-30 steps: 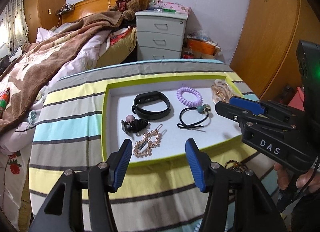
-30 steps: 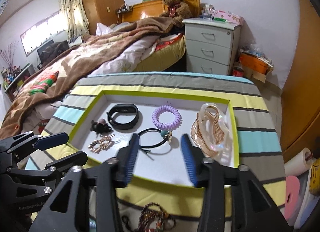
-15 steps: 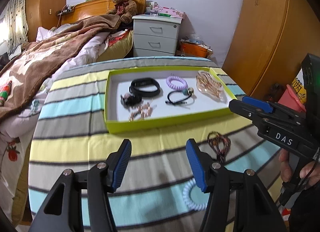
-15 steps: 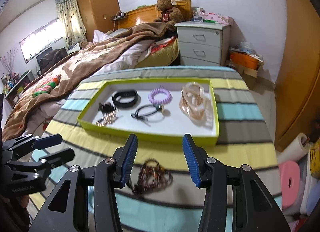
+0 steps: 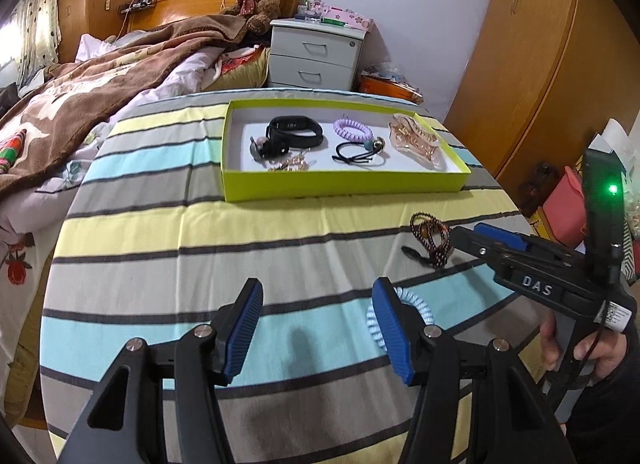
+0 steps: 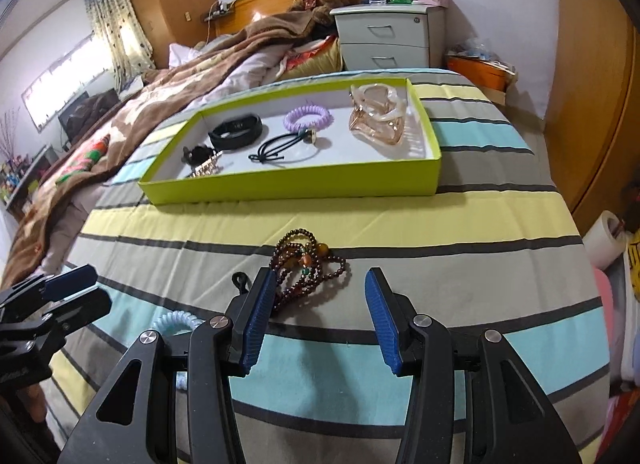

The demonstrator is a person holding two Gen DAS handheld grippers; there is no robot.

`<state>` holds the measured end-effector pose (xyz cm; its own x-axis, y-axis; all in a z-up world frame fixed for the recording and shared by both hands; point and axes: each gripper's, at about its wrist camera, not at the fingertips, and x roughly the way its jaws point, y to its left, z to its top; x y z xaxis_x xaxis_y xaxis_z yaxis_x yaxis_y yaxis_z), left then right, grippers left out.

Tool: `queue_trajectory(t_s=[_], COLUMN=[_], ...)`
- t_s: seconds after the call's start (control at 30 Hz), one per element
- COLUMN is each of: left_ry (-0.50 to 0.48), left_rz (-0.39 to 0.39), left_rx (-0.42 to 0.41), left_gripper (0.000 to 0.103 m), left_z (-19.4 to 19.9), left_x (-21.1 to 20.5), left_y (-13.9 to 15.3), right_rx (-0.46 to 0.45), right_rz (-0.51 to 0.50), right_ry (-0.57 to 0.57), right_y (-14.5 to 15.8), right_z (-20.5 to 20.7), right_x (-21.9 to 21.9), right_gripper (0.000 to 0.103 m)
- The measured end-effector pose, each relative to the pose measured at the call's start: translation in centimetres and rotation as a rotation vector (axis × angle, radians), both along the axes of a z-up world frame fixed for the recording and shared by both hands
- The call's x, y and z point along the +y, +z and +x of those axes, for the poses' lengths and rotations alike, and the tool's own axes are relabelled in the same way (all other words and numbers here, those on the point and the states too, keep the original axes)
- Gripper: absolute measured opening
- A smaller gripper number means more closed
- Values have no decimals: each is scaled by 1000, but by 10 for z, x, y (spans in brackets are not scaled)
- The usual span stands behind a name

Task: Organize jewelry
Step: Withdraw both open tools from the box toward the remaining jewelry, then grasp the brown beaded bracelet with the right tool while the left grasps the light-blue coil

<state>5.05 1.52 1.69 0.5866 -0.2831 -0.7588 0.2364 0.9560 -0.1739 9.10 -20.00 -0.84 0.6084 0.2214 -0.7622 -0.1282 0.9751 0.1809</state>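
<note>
Bead bracelet outside green tray

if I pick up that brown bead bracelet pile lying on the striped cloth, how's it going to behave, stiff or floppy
Probably floppy: the bead bracelet lies in loose overlapping loops on the striped cloth, so strands would likely dangle from the right claw. The round beads look smooth, so a pinch on few beads may slip. It seems light and not fragile.

Ahead of your tongs, a matt card tray sits on smooth striped cloth. Just before the right gripper, glossy wooden-looking beads; its ribbed pads look rubbery.
</note>
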Motion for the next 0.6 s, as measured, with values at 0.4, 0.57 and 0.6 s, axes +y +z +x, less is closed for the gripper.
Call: queue_trajectory(t_s=[0.4, 0.57, 0.6], left_ry=[-7, -13, -13], left_rz=[-17, -17, -18], left_rx=[26, 34, 36], left_gripper=[59, 59, 59], left_z=[-5, -4, -4], left_x=[5, 4, 4], left_y=[-12, -15, -15], right_rx=[10, 3, 3], right_rz=[-28, -17, -10], right_ry=[-19, -17, -17], right_y=[-7, -7, -7], right_z=[11, 10, 10], right_x=[12, 12, 11], right_gripper=[48, 45, 40])
